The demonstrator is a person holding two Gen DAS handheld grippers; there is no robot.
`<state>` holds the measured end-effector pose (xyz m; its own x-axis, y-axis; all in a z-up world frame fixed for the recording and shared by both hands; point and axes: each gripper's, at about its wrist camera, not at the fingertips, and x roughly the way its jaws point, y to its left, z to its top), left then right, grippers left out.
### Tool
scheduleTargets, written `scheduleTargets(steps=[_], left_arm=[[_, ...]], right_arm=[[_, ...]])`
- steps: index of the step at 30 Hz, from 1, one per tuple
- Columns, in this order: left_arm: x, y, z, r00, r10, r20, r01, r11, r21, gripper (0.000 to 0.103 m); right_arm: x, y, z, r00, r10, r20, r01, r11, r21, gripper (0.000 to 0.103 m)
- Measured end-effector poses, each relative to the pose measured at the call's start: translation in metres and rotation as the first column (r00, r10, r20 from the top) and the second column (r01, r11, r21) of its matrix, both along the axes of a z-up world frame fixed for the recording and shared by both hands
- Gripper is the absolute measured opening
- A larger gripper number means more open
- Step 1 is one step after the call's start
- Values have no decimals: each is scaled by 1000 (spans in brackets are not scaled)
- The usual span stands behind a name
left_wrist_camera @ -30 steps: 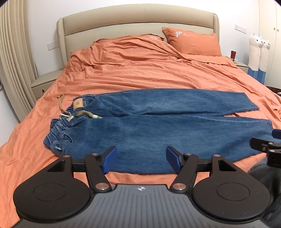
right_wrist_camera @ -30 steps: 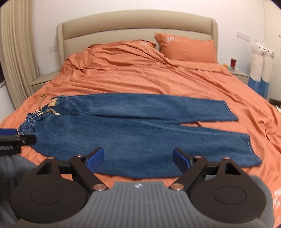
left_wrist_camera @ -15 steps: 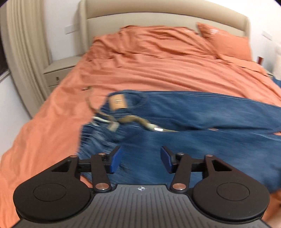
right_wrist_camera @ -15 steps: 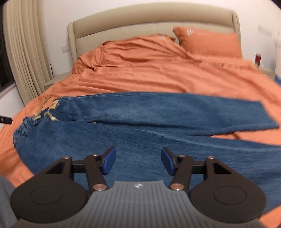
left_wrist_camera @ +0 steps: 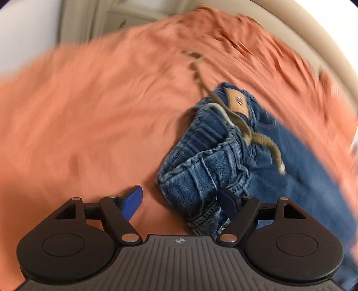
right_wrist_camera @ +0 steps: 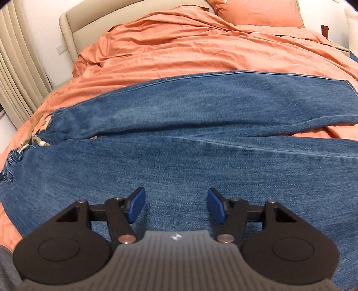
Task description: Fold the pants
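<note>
Blue jeans (right_wrist_camera: 201,138) lie flat across an orange bed, waistband to the left, legs running right. In the left wrist view the bunched waistband (left_wrist_camera: 201,170) with its tan drawstring (left_wrist_camera: 264,143) and leather patch (left_wrist_camera: 238,101) is close in front. My left gripper (left_wrist_camera: 181,201) is open, low over the waistband's near corner, which lies between the blue pads (left_wrist_camera: 134,201). My right gripper (right_wrist_camera: 175,204) is open, hovering just above the near leg's denim at mid-thigh.
The orange duvet (right_wrist_camera: 201,44) covers the bed, rumpled toward the beige headboard (right_wrist_camera: 73,24). An orange pillow (right_wrist_camera: 257,11) lies at the far right. Pleated curtains (right_wrist_camera: 18,67) hang at the left. The left wrist view is motion-blurred.
My left gripper swung left and dropped down to the waistband corner, opening wider. My right gripper moved in low over the near leg and stayed open.
</note>
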<state>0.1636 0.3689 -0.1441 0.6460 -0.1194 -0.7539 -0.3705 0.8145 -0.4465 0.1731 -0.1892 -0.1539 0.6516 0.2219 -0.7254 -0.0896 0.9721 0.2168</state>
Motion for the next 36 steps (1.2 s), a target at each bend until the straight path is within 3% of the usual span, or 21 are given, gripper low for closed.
scheduleTargets(steps=[2,5,8,11,13,15,18,21,22,26,29,32,36], left_arm=[[-5,8,-14,996,73,53,-66,990,-125,82],[-8,6,-14,987,134,89,-111,968,-226,28],[-17,-10,21,981,162,107,-150,982,-113,20],[-28,-36,83,986,116,118,-122,991,47,18],[-34,-46,105,992,111,61,-118,985,127,18],[-32,-46,98,994,112,-16,-107,978,176,18],[-16,-31,53,980,140,-141,-110,973,205,18],[-10,-21,15,963,154,-221,-119,979,165,21],[-9,-21,14,962,157,-225,-122,979,162,23],[-8,-27,34,964,112,-240,-51,967,248,54],[-17,-37,68,980,60,-189,9,939,345,59],[-14,-52,93,993,-33,-113,75,916,394,69],[28,-74,92,971,-226,-72,237,893,384,74]], right_arm=[[0,4,-1,1000,8,1,-8,1000,-15,62],[-2,4,0,1000,2,10,-2,999,-34,62],[-7,2,4,999,-16,30,18,999,-38,62],[-11,-2,9,998,-44,54,46,998,-32,62],[-13,-4,12,995,-69,70,72,997,-37,62],[-12,-6,13,993,-95,75,99,994,-45,63],[-5,-11,6,990,-136,30,138,988,-68,63],[-2,-23,2,984,-178,-10,177,983,-43,63],[-2,-27,2,981,-191,-16,190,981,-32,63],[-4,-34,3,974,-222,-35,222,975,-6,68],[-5,-31,3,977,-211,-41,211,977,-20,70],[-5,-28,3,979,-202,-38,201,979,-22,71],[-4,-27,1,979,-198,-38,198,980,-17,71]])
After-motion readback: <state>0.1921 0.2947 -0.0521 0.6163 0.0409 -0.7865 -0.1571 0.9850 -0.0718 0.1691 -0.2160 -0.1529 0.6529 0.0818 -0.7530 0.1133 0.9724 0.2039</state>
